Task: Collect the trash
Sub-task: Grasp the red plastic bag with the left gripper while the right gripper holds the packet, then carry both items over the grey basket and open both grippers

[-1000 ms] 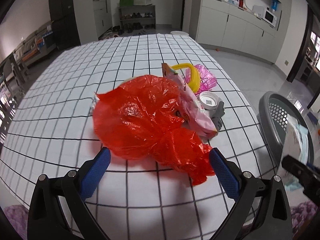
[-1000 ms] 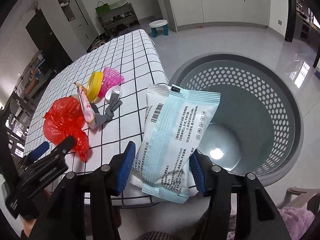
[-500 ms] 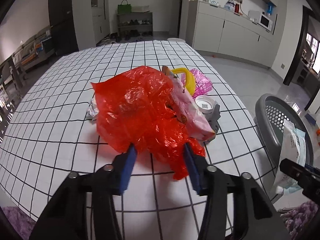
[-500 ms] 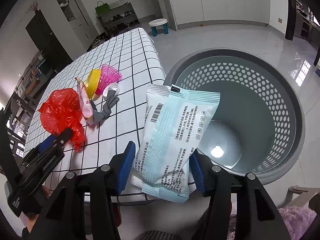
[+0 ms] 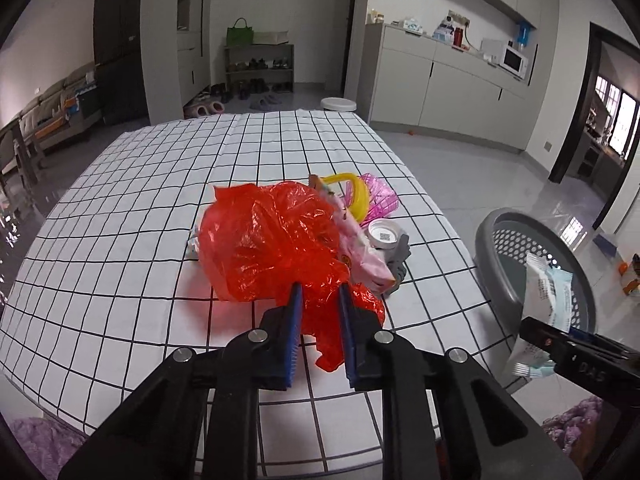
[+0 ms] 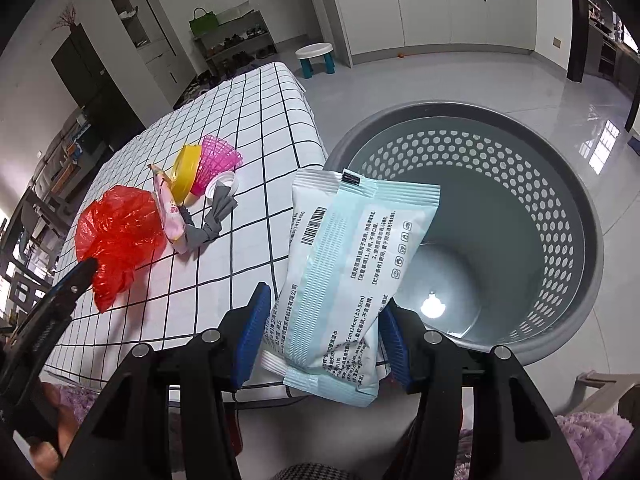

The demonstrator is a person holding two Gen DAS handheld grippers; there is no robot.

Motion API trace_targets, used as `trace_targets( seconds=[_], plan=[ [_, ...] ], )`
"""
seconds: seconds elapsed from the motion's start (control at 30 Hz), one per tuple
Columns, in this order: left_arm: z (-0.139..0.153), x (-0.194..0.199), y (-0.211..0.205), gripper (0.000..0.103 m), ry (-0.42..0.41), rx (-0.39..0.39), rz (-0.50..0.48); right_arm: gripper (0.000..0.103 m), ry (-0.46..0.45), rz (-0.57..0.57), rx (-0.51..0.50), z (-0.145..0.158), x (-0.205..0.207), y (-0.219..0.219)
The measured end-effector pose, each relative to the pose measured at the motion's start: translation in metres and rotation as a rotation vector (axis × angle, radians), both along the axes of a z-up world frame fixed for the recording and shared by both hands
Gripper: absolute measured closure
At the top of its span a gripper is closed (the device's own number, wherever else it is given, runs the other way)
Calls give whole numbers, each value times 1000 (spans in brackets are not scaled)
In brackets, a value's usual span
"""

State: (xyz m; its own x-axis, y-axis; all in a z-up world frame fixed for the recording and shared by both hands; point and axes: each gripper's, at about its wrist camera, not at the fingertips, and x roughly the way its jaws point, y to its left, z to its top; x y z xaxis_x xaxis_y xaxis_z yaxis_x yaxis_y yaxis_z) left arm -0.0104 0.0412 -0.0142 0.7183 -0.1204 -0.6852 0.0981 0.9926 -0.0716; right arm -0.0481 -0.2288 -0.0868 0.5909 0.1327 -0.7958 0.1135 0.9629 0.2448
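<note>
My left gripper (image 5: 319, 300) is shut on the near tail of a crumpled red plastic bag (image 5: 268, 240) that lies on the checked tablecloth (image 5: 120, 248). My right gripper (image 6: 325, 312) is shut on a pale blue and white wipes packet (image 6: 348, 256) and holds it over the near rim of a grey perforated basket (image 6: 560, 216) on the floor beside the table. The packet (image 5: 548, 292) and basket (image 5: 492, 240) also show in the left wrist view, and the red bag (image 6: 116, 228) in the right wrist view.
Behind the red bag lie a pink wrapper (image 5: 360, 248), a yellow ring (image 5: 352, 192), pink mesh (image 5: 380, 200), a white cap (image 5: 383, 234) and a grey rag (image 5: 400, 256). A small white stool (image 6: 316, 54) stands on the floor beyond the table.
My left gripper has closed from wide open onto the near part of the red bag. My right gripper keeps hold of the packet and has shifted slightly toward the basket.
</note>
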Motion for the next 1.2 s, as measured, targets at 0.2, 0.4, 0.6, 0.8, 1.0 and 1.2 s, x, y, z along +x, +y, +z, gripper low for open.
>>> trace_targets(
  seconds=[0.2,0.4,0.6,0.8,1.0,1.2],
  plan=[
    [13,-7,2,87,-24,-11,-5,52,-8,-3,7,2,-1,-1],
    [28,-13,-7,87,-69,-6,-28,52,-17,-6,5,6,-2,-4],
    [36,-9,-36,87,-83,-4,-109,52,-10,-57,14,9,-2,-26],
    [36,-1,-76,87,-76,-13,-214,52,-13,-128,-4,14,-5,-59],
    [30,5,-125,87,-70,-14,-349,52,-7,-207,-42,15,-8,-100],
    [22,7,-173,87,-55,-7,-484,52,-2,-246,-54,14,-11,-127]
  ],
)
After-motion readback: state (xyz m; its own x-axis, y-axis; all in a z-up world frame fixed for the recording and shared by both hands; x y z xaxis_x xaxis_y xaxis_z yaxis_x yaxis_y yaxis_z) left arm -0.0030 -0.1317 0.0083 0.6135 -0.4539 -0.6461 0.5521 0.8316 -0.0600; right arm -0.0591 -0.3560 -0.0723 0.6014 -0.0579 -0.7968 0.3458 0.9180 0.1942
